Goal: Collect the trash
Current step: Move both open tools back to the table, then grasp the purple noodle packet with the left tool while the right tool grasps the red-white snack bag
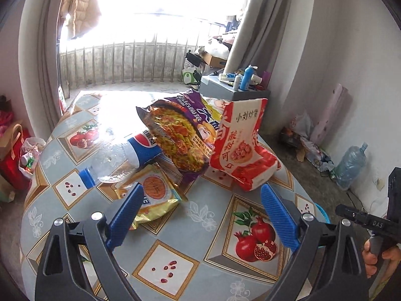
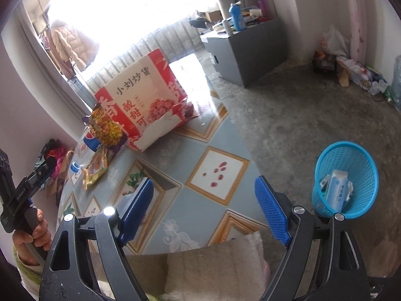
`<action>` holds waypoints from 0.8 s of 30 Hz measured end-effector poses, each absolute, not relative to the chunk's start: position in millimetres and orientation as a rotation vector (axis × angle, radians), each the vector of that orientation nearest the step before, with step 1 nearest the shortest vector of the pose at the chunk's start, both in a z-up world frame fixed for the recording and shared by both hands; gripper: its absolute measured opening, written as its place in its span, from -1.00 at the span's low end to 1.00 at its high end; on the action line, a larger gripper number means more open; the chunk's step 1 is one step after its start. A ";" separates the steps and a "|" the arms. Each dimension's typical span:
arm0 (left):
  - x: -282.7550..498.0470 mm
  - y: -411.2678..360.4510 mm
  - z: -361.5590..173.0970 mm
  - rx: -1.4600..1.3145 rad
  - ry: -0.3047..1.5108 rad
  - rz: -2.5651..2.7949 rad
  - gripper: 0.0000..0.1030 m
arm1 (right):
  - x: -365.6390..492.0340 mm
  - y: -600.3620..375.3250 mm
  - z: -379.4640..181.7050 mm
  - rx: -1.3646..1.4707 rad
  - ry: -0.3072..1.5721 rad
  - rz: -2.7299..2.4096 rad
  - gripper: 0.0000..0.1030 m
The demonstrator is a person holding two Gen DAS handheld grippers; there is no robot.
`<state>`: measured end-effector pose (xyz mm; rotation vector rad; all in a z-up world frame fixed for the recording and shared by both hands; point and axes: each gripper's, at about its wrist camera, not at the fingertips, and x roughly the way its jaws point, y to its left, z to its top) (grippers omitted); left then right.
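Note:
Trash lies in a heap on the patterned tablecloth (image 1: 190, 248). It holds a clear Pepsi bottle (image 1: 120, 158) on its side, a purple noodle packet (image 1: 180, 135), a red-and-white paper bag (image 1: 243, 145) and a yellow snack packet (image 1: 153, 193). My left gripper (image 1: 202, 188) hangs open just short of the heap, nothing between its blue pads. My right gripper (image 2: 204, 181) is open and empty over the table's near edge, with the paper bag (image 2: 145, 95) farther off. A blue mesh basket (image 2: 345, 178) stands on the floor to its right with a white carton (image 2: 337, 188) inside.
A grey cabinet (image 2: 245, 50) with bottles on top stands behind the table. A water jug (image 1: 351, 165) and clutter sit by the right wall, bags (image 1: 15, 150) on the floor at left. A beige cloth (image 2: 213, 263) lies below the right gripper. A hand (image 1: 376, 255) holds the other tool.

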<state>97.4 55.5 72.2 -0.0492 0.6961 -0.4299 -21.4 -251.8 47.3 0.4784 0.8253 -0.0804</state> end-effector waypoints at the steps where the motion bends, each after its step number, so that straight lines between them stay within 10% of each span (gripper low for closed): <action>1: 99.7 55.3 71.2 -0.054 0.691 -0.428 0.79 | -19.6 -250.3 47.4 0.481 0.827 -0.078 0.53; 13: 158.2 56.2 69.6 -0.071 0.635 -0.405 0.78 | 30.2 -240.2 40.1 0.623 0.861 0.019 0.40; 24: 255.6 72.1 55.4 -0.227 0.740 -0.346 0.37 | 83.1 -249.8 10.8 0.891 0.894 0.128 0.13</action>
